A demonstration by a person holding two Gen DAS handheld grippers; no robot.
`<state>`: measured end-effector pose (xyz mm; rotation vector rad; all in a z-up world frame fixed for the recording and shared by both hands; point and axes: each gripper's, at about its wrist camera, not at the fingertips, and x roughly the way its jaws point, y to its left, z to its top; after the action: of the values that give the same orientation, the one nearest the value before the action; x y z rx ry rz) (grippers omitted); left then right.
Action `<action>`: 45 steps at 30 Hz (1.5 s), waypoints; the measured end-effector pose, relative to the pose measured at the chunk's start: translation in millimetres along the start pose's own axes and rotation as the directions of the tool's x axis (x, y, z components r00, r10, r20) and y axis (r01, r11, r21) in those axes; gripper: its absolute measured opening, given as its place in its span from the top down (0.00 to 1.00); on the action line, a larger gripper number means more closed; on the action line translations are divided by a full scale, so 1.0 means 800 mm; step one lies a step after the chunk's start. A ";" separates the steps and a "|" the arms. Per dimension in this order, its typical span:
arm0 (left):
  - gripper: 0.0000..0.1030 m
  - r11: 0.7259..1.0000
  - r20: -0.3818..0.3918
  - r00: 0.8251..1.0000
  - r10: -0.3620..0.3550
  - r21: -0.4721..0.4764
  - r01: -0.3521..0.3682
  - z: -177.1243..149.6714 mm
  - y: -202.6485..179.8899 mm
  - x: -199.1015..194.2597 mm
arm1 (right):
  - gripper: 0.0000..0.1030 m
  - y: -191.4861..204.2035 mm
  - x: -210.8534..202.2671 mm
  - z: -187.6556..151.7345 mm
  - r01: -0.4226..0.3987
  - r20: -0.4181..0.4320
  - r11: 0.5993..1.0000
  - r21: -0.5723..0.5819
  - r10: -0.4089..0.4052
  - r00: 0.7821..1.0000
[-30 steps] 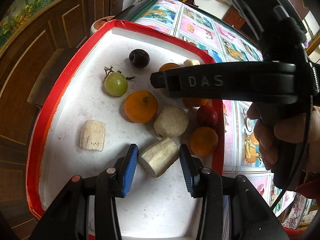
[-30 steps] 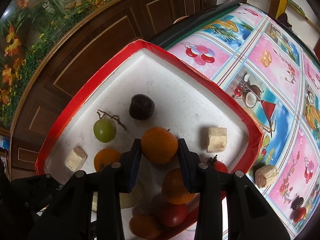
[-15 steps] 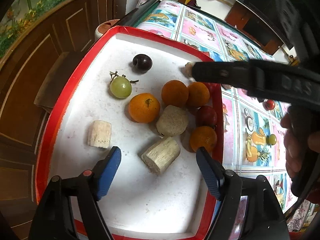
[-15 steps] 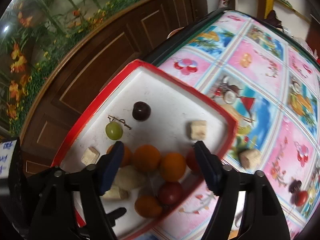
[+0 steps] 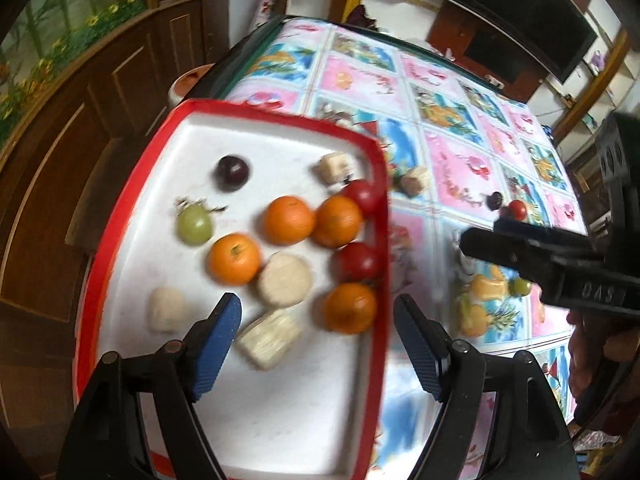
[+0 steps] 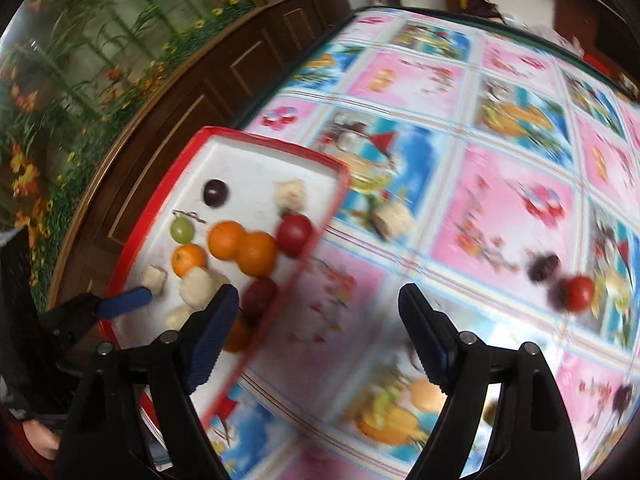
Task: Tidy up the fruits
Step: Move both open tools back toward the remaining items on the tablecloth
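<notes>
A red-rimmed white tray (image 5: 132,184) (image 6: 256,140) holds several oranges (image 5: 288,220) (image 6: 226,239), red tomatoes (image 5: 356,260) (image 6: 294,233), a green grape (image 5: 194,224), a dark plum (image 5: 232,172) (image 6: 216,193) and beige chunks (image 5: 268,338). My left gripper (image 5: 316,340) is open and empty above the tray's near right part. My right gripper (image 6: 316,340) is open and empty over the tablecloth right of the tray. A loose tomato (image 6: 580,292) and a dark fruit (image 6: 542,267) lie on the cloth at the right.
A fruit-print tablecloth (image 6: 500,200) covers the table. A beige chunk (image 6: 394,218) (image 5: 412,182) lies on the cloth just right of the tray. A wooden cabinet (image 5: 80,100) runs along the left. The right gripper's body (image 5: 560,264) shows in the left wrist view.
Both grippers opened wide and pulled back from the tray. The right let go of the orange, now in the tray, and swung right over the cloth. The left released the beige chunk.
</notes>
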<state>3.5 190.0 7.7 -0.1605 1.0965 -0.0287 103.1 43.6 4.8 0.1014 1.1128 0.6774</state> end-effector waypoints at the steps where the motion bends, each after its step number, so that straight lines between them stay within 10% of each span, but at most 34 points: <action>1: 0.24 1.000 0.000 1.000 -0.004 0.009 0.004 0.002 -0.005 0.002 | 0.20 -0.007 -0.005 -0.004 0.002 0.004 1.000 0.013 -0.002 1.000; 24: 0.24 0.974 -0.056 0.993 -0.100 0.200 0.109 0.077 -0.107 0.068 | 0.20 -0.151 -0.083 -0.105 0.140 0.033 0.946 0.291 -0.156 0.987; 33: 0.27 0.962 -0.052 0.991 -0.120 0.242 0.129 0.126 -0.125 0.092 | 0.20 -0.157 -0.079 -0.062 0.207 0.073 0.950 0.232 -0.229 0.971; 45: 0.55 0.928 -0.138 0.989 -0.052 0.359 0.099 0.123 -0.136 0.146 | 0.26 -0.170 -0.035 -0.012 0.275 0.036 0.948 0.163 -0.284 0.958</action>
<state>150.2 81.9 -35.9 0.1361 1.1917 -0.3151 149.0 -82.4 -31.8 0.0949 1.0963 0.3306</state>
